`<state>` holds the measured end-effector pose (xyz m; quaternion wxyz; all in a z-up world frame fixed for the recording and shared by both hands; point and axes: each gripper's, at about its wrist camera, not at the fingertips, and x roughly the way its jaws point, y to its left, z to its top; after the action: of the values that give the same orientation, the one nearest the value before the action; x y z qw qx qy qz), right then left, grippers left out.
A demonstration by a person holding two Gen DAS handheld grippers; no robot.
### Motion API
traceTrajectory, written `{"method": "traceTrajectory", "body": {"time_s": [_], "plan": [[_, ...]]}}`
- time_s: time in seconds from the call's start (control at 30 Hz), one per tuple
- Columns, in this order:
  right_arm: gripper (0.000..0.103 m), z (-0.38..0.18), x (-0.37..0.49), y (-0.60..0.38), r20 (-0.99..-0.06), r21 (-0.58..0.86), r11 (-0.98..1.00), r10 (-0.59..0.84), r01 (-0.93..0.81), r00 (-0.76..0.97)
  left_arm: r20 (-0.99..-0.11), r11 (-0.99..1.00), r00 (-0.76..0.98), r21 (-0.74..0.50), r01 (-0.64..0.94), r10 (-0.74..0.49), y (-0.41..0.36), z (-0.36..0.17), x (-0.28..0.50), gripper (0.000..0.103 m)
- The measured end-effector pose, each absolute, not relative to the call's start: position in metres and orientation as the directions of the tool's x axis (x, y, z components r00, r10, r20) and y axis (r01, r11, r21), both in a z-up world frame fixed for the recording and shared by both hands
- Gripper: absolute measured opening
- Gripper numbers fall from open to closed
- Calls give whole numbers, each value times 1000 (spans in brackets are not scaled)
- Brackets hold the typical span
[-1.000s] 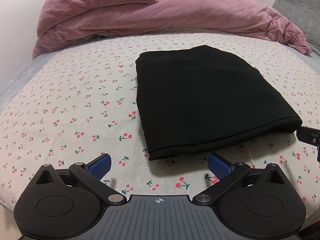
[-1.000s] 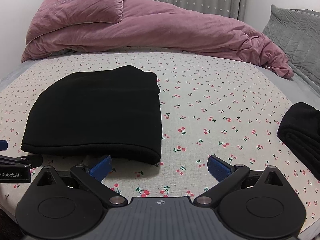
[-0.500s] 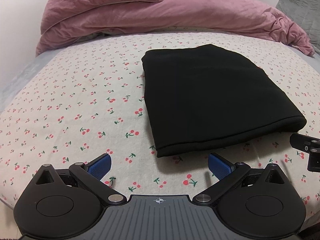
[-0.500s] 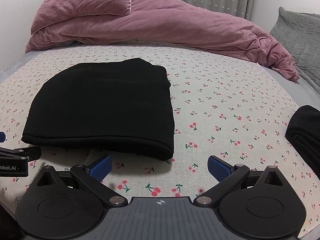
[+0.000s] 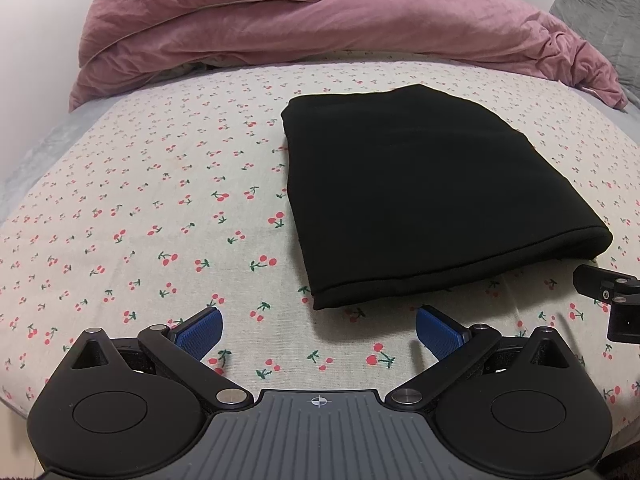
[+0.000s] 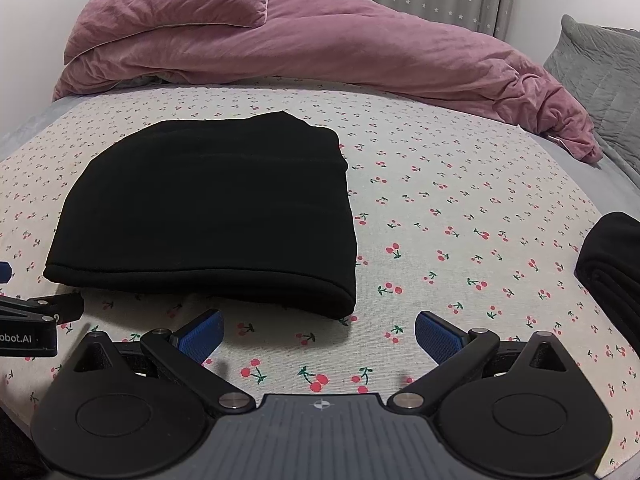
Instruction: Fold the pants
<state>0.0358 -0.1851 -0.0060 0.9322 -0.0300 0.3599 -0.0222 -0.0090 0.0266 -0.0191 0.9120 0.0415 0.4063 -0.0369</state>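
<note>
A bed (image 6: 460,208) in a cherry-print sheet carries a pink duvet (image 6: 320,48) bunched along its far edge, a grey pillow (image 6: 596,76) at the far right corner, and the black pants (image 6: 208,208), folded flat mid-bed. Another dark folded cloth (image 6: 612,264) lies at the right edge. Left gripper (image 5: 319,326) and right gripper (image 6: 319,328) hover at the near edge, jaws wide, empty.
</note>
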Motion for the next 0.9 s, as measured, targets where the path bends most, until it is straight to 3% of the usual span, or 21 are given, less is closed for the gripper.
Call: {"method": "traceTrajectory", "body": {"time_s": [0.9], "plan": [[102, -8, 37, -187, -675, -63, 998, -54, 16, 735, -748, 993, 662, 44, 107, -38, 25, -23, -9, 103]]}}
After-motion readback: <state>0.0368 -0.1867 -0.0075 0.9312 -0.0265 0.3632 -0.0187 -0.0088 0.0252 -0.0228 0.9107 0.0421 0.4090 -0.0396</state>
